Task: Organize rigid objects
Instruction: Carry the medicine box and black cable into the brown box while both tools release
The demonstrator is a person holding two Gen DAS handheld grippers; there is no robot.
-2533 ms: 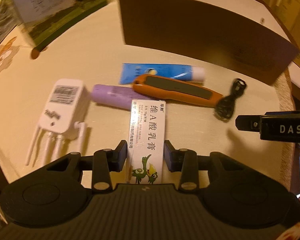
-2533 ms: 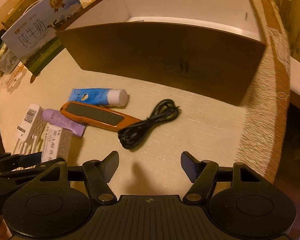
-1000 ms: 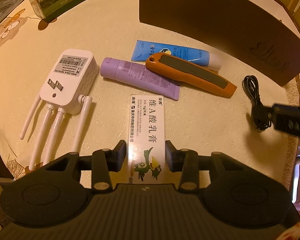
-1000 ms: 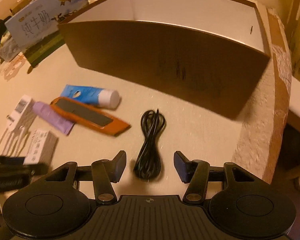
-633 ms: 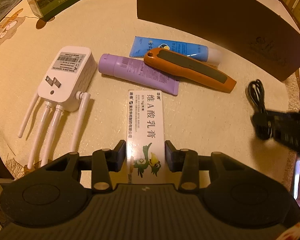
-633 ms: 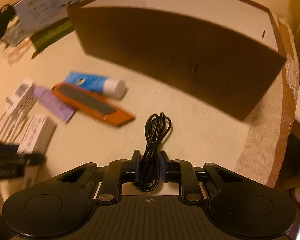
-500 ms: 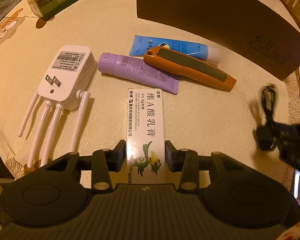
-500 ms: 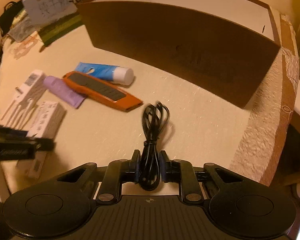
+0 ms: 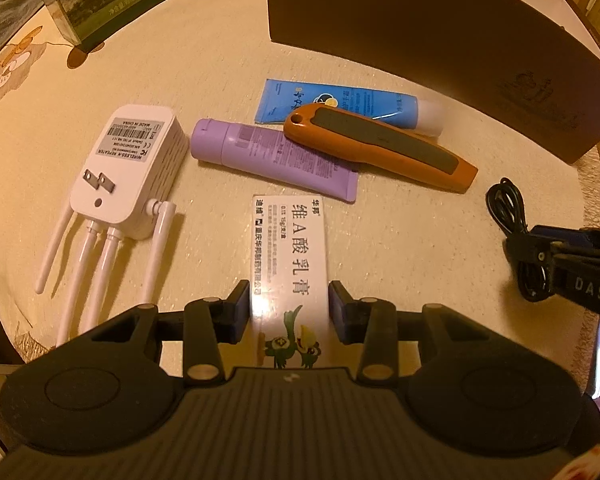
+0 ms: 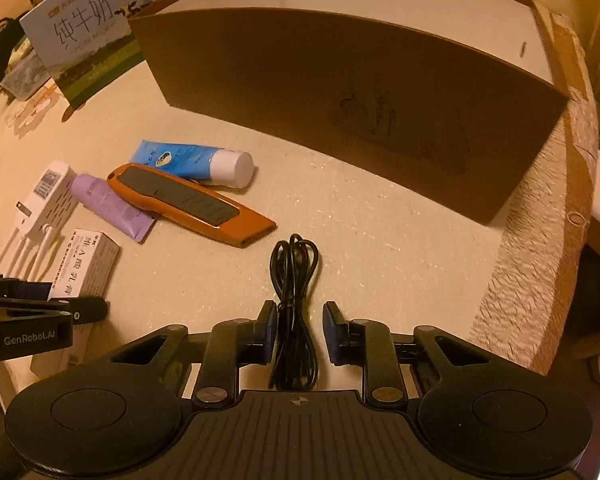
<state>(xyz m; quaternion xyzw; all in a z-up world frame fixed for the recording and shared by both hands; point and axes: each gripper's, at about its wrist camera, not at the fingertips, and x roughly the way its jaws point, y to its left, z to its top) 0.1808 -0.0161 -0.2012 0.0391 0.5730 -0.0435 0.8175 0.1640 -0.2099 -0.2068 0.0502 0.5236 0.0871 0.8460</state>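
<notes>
None of the items has reached the brown box (image 10: 340, 92) yet, as far as its pale inner wall shows; the floor of the box is hidden behind its near wall. So the sorting looks barely begun, with two pickups in hand.

The left gripper (image 9: 288, 312) straddles the near end of the white carton (image 9: 290, 256). Its jaws stand narrow, pads close against the carton's long sides; I cannot tell whether they press it or only bracket it. The carton looks to lie flat on the table (image 9: 204, 60).

The right gripper (image 10: 298, 330) has its jaws part open around the black cable (image 10: 294, 292), with gaps visible on both sides, so the cable is not clamped. The coil lies between the fingers, its looped end pointing far toward the box.

On the table, left of the cable, wait the orange tool (image 10: 188, 202), lying across the purple tube (image 10: 108, 204), and the blue tube (image 10: 192, 160) just beyond them. At the far left lies the white repeater (image 9: 126, 172), antennas toward the near edge. A milk carton (image 10: 84, 40) stands at the far left beside the box.

By my reckoning all six items are left to be moved, starting with the carton and the cable.
</notes>
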